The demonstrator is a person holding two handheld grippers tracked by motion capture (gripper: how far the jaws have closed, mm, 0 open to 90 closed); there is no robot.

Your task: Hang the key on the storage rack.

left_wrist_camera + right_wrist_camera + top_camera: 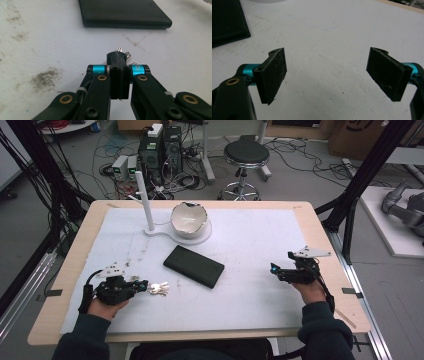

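Note:
A small bunch of silver keys [160, 289] lies on the white mat at the front left. My left gripper [145, 285] has its tips right at the bunch. In the left gripper view its jaws [117, 56] are pressed together, and the keys [128, 55] stick out from just behind the tips. My right gripper [274, 269] rests at the front right of the mat. Its pads [273, 75] stand wide apart over bare mat, with nothing between them.
A flat black wallet [194, 266] lies mid-mat, beyond the keys [122, 12] and at the far left of the right gripper view [227, 22]. Behind it a white bowl with a jagged rim [188, 219] sits on a white base with an upright post [145, 200].

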